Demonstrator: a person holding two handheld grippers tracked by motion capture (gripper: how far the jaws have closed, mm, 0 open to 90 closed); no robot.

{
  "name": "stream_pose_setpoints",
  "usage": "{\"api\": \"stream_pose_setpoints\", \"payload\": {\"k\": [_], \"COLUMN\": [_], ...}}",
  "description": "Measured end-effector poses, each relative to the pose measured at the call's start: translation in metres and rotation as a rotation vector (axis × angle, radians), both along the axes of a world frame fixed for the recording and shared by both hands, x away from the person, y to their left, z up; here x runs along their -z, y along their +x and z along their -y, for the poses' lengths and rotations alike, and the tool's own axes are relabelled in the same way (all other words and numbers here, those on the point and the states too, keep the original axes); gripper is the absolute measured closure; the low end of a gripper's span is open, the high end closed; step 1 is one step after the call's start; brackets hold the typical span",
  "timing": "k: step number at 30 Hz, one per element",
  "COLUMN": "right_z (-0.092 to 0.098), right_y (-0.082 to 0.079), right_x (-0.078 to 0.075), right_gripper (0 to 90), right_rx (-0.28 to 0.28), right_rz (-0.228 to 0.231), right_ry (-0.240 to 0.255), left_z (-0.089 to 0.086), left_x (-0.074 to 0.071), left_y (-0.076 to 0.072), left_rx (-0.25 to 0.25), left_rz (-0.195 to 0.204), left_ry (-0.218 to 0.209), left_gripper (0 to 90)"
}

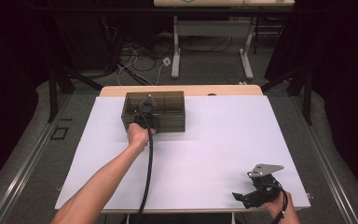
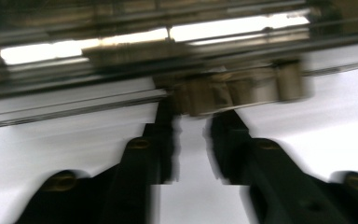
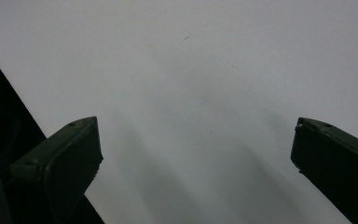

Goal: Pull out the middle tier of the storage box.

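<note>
A dark, see-through box (image 1: 165, 112) stands on the white table (image 1: 223, 144) towards its far left. A person's left hand holds my left gripper (image 1: 145, 114) against the box's front wall. In the blurred left gripper view the jaws stand close together, and my left gripper (image 2: 193, 116) pinches the lower edge of a brownish latch (image 2: 228, 91) on the box (image 2: 121, 42). My right gripper (image 1: 242, 196) rests near the table's front right corner. In the right gripper view it (image 3: 196, 140) is wide open over the bare white table (image 3: 191, 70).
A black cable (image 1: 148, 168) trails from the left gripper across the table to the front edge. Beyond the far edge are the grey floor, loose cables (image 1: 135, 60) and another table's legs (image 1: 175, 51). Dark curtains close off both sides.
</note>
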State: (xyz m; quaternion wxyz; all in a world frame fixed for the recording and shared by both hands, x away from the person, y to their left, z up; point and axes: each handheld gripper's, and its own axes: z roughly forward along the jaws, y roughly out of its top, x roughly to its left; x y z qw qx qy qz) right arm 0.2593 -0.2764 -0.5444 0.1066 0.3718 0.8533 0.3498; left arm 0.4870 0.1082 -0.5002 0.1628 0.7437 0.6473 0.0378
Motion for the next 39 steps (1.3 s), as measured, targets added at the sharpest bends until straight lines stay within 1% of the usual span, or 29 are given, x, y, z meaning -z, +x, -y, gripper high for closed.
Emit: {"api": "stream_pose_setpoints", "payload": {"k": [1, 2, 3, 4, 5, 6, 8, 10, 11, 12, 15, 16, 17, 18, 20, 21, 22, 23, 24, 25, 26, 27, 28, 29, 31, 33, 34, 36, 39], "right_z": [0.0, 0.0, 0.0, 0.0, 0.0, 0.0, 0.0, 0.0, 0.0, 0.0, 0.0, 0.0, 0.0, 0.0, 0.0, 0.0, 0.0, 0.0, 0.0, -0.001, -0.001, -0.001, -0.001, 0.0, -0.001, -0.001, -0.001, -0.001, -0.001], "right_y": [0.0, 0.0, 0.001, 0.001, 0.001, 0.001, 0.001, 0.001, 0.001, 0.001, 0.001, 0.001, 0.001, 0.001, 0.001, 0.001, 0.001, 0.001, 0.001, 0.0, 0.0, 0.0, 0.0, 0.001, 0.001, 0.001, 0.001, 0.001, 0.001], "right_x": [0.001, 0.001, 0.001, 0.001, 0.002, 0.002, 0.002, 0.001, 0.001, 0.001, 0.002, 0.001, 0.001, 0.001, 0.001, 0.001, 0.002, 0.002, 0.001, 0.002, 0.001, 0.001, 0.002, 0.001, 0.003, 0.002, 0.003, 0.002, 0.003], "right_gripper": [1.1, 1.1, 1.1, 1.1, 1.1, 1.1, 1.1, 1.1, 1.1, 1.1, 1.1, 1.1, 1.1, 1.1, 1.1, 1.1, 1.1, 1.1, 1.3, 1.3, 1.3, 1.4, 1.4, 1.4, 1.5, 1.5, 1.5, 1.5, 1.6], "right_rx": [0.001, 0.001, -0.007, -0.007, -0.001, -0.008, -0.005, -0.006, -0.009, -0.01, -0.003, -0.009, -0.012, -0.011, -0.011, -0.004, -0.005, -0.005, -0.014, 0.0, -0.001, -0.001, 0.003, -0.005, -0.004, -0.007, -0.004, -0.005, -0.006], "right_rz": [0.003, 0.003, 0.002, 0.002, -0.001, 0.001, 0.002, 0.002, -0.003, -0.012, -0.009, -0.015, -0.013, -0.014, -0.014, -0.01, -0.011, -0.011, -0.016, -0.023, -0.022, -0.023, -0.018, -0.026, -0.015, -0.022, -0.019, -0.036, -0.038], "right_ry": [0.009, 0.009, 0.017, 0.017, 0.018, 0.013, 0.006, 0.005, 0.001, -0.003, -0.001, -0.004, -0.004, -0.004, -0.003, 0.002, 0.001, 0.001, -0.003, 0.004, -0.001, 0.001, 0.006, -0.007, 0.002, -0.002, 0.004, -0.001, -0.003], "left_z": [0.0, -0.001, -0.002, -0.002, -0.002, -0.002, -0.002, -0.002, 0.0, 0.001, 0.005, 0.006, 0.008, 0.008, 0.008, 0.007, 0.007, 0.007, 0.005, 0.005, 0.005, 0.004, 0.004, 0.004, 0.006, 0.006, 0.006, 0.006, 0.006], "left_x": [0.0, 0.0, -0.002, -0.002, -0.005, -0.006, -0.006, -0.006, -0.005, -0.005, -0.007, -0.008, -0.008, -0.009, -0.008, -0.008, -0.009, -0.009, -0.01, -0.01, -0.011, -0.011, -0.011, -0.011, -0.011, -0.011, -0.011, -0.011, -0.011], "left_y": [0.0, 0.0, -0.001, -0.001, -0.002, -0.002, -0.001, 0.0, 0.001, 0.001, 0.001, 0.002, 0.002, 0.002, 0.003, 0.004, 0.005, 0.005, 0.007, 0.007, 0.009, 0.01, 0.011, 0.011, 0.012, 0.011, 0.011, 0.011, 0.01], "left_rx": [0.0, 0.013, 0.028, 0.028, 0.018, 0.015, -0.002, 0.006, -0.005, -0.005, 0.008, 0.011, 0.003, 0.01, 0.005, -0.001, -0.007, -0.007, -0.013, -0.013, -0.027, -0.019, -0.03, -0.03, -0.025, -0.016, -0.019, -0.018, -0.016], "left_rz": [0.0, 0.0, -0.011, -0.011, -0.008, -0.002, -0.011, -0.012, -0.018, -0.021, -0.004, -0.009, -0.006, -0.011, -0.014, -0.022, -0.031, -0.031, -0.045, -0.045, -0.06, -0.064, -0.072, -0.072, -0.078, -0.077, -0.079, -0.075, -0.071], "left_ry": [0.0, -0.007, -0.022, -0.022, -0.023, -0.018, -0.028, -0.02, -0.022, -0.021, -0.014, -0.021, -0.024, -0.015, -0.014, -0.012, -0.021, -0.021, -0.029, -0.029, -0.04, -0.036, -0.043, -0.043, -0.038, -0.031, -0.036, -0.036, -0.035], "left_gripper": [75.6, 75.6, 65.7, 58.9, 57.1, 56.2, 53.6, 52.2, 52.2, 52.1, 51.6, 51.5, 51.5, 51.2, 51.9, 52.6, 53.3, 53.3, 53.4, 53.4, 53.8, 53.9, 54.1, 54.9, 56.1, 56.4, 56.5, 56.6, 56.7]}}
